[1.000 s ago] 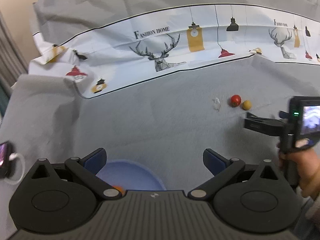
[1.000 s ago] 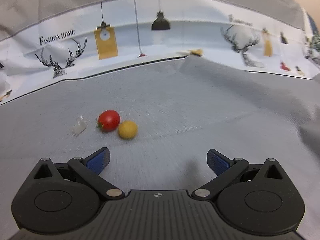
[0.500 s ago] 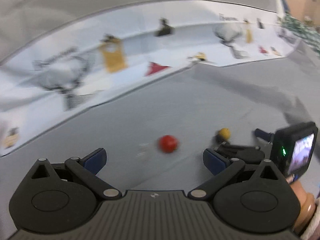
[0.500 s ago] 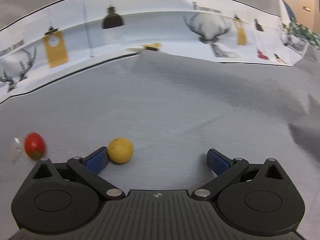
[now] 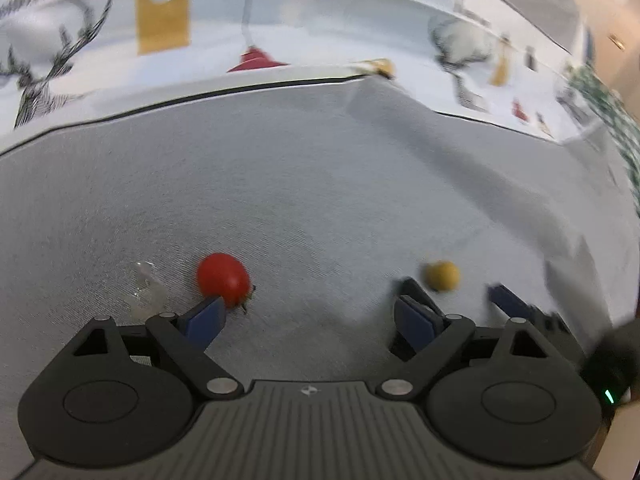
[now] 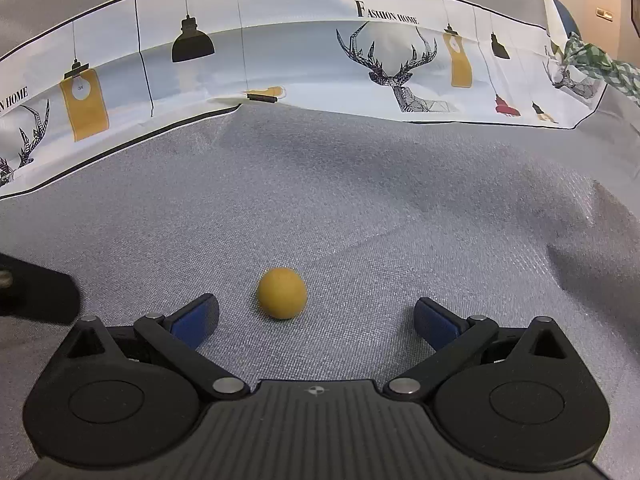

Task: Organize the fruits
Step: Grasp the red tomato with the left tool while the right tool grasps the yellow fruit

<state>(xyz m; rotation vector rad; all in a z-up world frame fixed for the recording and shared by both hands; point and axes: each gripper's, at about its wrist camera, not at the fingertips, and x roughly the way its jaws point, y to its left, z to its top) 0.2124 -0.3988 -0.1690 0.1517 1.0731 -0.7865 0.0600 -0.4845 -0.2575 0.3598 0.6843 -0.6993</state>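
Swung from bowl down to red tomato (image 5: pixel 222 279); left gripper (image 5: pixel 308 320) narrowing, nothing pinched (pad beside tomato). Right gripper (image 6: pixel 316 316) spread around yellow fruit (image 6: pixel 281 293). 2 pickups pending.

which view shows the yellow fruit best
The right wrist view: the yellow fruit sits sharp and unobstructed on the grey cloth, just ahead of the open right claw. The left wrist view shows it small, blurred and off to the right.
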